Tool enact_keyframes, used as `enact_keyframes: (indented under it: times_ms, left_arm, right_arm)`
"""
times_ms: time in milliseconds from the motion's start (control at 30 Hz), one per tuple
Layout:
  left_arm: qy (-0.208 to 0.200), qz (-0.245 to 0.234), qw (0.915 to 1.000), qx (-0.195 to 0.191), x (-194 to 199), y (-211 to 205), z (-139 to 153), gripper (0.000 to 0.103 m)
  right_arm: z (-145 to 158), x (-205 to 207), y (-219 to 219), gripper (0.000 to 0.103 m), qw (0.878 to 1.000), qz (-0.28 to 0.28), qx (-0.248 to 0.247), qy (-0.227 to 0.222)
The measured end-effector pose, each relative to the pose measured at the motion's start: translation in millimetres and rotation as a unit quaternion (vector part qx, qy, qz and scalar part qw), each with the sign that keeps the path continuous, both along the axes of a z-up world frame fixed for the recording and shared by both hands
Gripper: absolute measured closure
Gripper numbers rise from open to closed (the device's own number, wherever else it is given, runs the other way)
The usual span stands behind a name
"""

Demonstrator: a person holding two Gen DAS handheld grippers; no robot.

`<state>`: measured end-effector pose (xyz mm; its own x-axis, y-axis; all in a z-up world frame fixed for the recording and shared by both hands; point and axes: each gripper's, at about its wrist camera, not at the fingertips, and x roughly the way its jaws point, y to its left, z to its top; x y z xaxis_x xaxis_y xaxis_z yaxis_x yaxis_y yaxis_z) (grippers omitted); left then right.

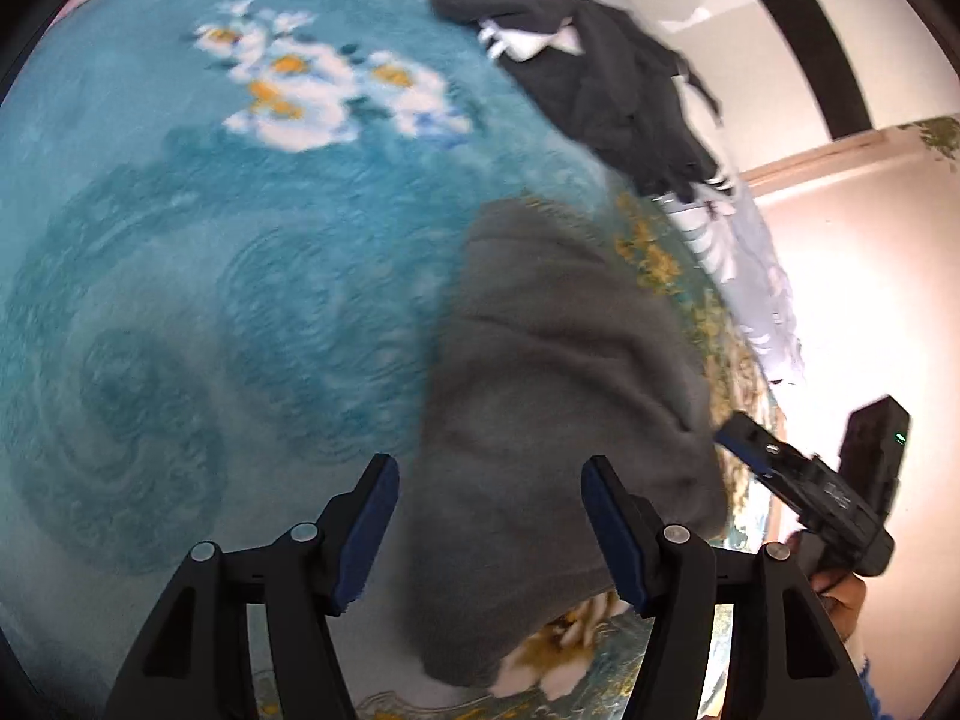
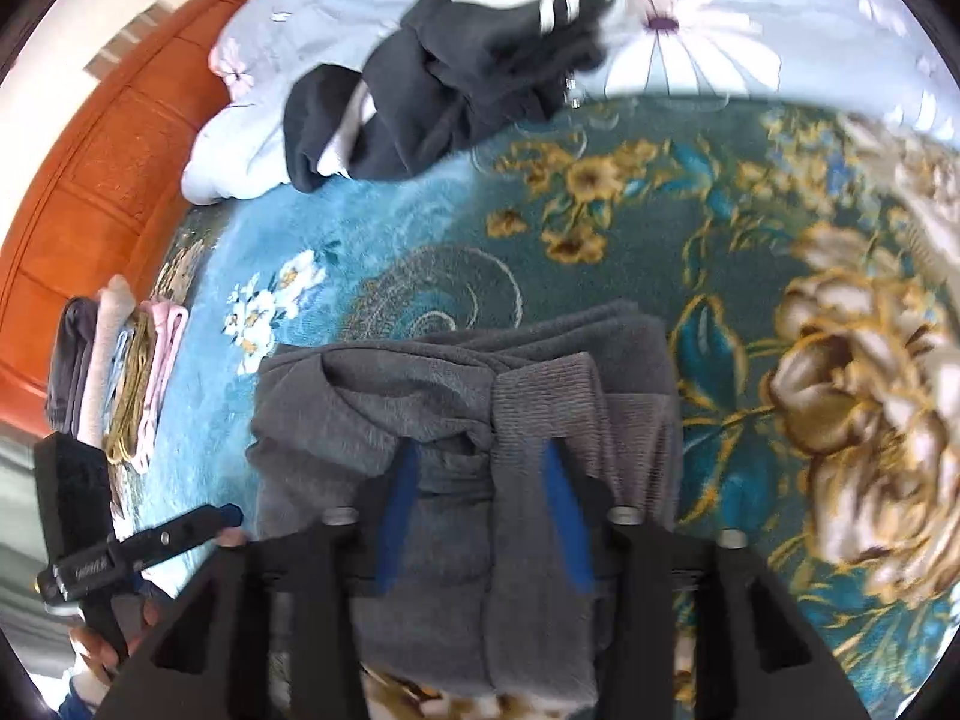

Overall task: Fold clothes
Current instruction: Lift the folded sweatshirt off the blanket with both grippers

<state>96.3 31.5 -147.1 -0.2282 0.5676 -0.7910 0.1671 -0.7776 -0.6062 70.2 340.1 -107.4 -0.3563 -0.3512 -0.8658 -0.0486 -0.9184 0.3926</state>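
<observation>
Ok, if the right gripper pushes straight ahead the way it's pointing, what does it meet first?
Most likely the grey garment: the right gripper has its jaws open astride the ribbed part, which already lies between them. Depth is unclear.

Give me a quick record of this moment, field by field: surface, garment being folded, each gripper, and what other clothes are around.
surface: teal floral blanket
garment in work: grey sweater, partly folded
left gripper: open, over the sweater's edge
right gripper: open, a grey fold draped between its fingers
unfolded pile: dark clothes with white trim, at the far side
folded stack: folded clothes, by the wooden headboard
</observation>
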Motion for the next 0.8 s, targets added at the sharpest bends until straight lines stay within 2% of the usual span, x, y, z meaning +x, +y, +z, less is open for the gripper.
enact_keyframes:
  times_ms: [67, 200, 267, 400, 500, 567, 600, 800]
  left_arm:
    - [-0.017, -0.003, 0.9999, -0.002, -1.3, 2.4, -8.1, 0.036]
    - [-0.024, -0.026, 0.9992, -0.017, -3.7, 18.5, -17.6, 0.034]
    - [-0.034, -0.019, 0.9992, -0.011, -5.9, 20.2, -24.1, 0.032]
    - [-0.039, -0.013, 0.9992, 0.002, -11.8, 24.7, -29.4, 0.03]
    - [-0.021, -0.027, 0.9994, 0.01, -14.1, 29.9, -27.0, 0.029]
    - [-0.015, -0.033, 0.9991, 0.023, -17.0, 29.6, -28.1, 0.024]
    - [-0.016, -0.033, 0.9989, 0.03, -19.3, 28.7, -30.6, 0.02]
    - [-0.022, -0.02, 0.9952, 0.094, -20.2, 24.5, -43.1, 0.001]
  right_arm:
    - [3.3, 5.0, 4.7, 0.047, 1.0, 0.003, 0.0, 0.002]
    - [-8.8, 19.3, 25.5, 0.045, 0.999, -0.026, -0.021, -0.019]
    - [-21.0, 23.4, 32.8, 0.021, 0.997, -0.038, -0.056, -0.035]
    - [-41.8, 26.6, 37.2, 0.02, 0.995, -0.041, -0.078, -0.052]
    - [-53.7, 25.5, 39.6, 0.018, 0.993, -0.041, -0.098, -0.045]
    - [-57.5, 24.7, 40.4, 0.008, 0.992, -0.034, -0.117, -0.033]
    - [-58.2, 24.9, 41.1, 0.006, 0.991, -0.03, -0.126, -0.028]
    - [-61.7, 31.5, 52.2, 0.005, 0.985, -0.035, -0.171, -0.009]
